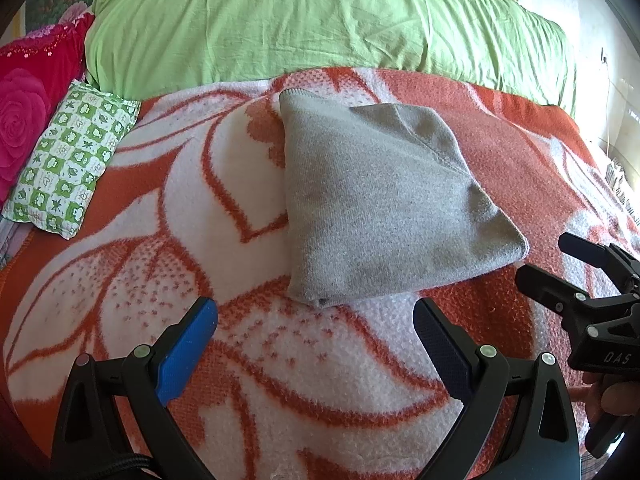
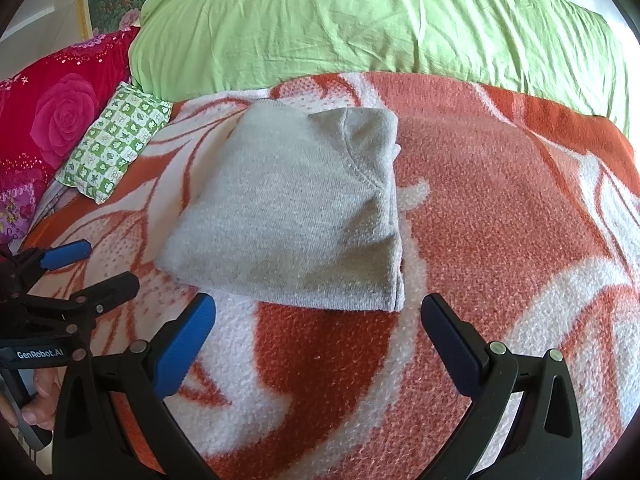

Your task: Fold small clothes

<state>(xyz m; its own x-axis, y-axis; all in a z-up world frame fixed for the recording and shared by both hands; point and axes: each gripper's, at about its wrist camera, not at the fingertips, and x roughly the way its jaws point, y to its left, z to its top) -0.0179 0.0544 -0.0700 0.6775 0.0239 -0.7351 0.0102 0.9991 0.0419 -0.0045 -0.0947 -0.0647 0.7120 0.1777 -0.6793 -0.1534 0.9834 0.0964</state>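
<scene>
Grey knit garment [image 1: 384, 204], already folded into a compact wedge, lies at mid-frame on the orange-and-white blanket [image 1: 248, 360] of the bed, its long axis running from the narrow end at upper centre to the broad folded edge nearest the cameras. Left tongs [image 1: 316, 344] hang spread and empty at lower centre of the left wrist view, just short of the garment's near left corner. Right tongs [image 2: 318, 340] are likewise spread and empty in the right wrist view, with the garment's near right corner just above and between the blades. Neither touches the cloth. Both stand about equally near the near edge, each facing its own corner; any further fold would probably start from that edge. Judged from its layered shape, folding is largely complete. Green checked pouch [image 1: 72, 160] and red floral pillow [image 1: 28, 120] sit at upper left, well apart; green bedcover [image 1: 320, 20] fills the top. No containers are visible.
</scene>
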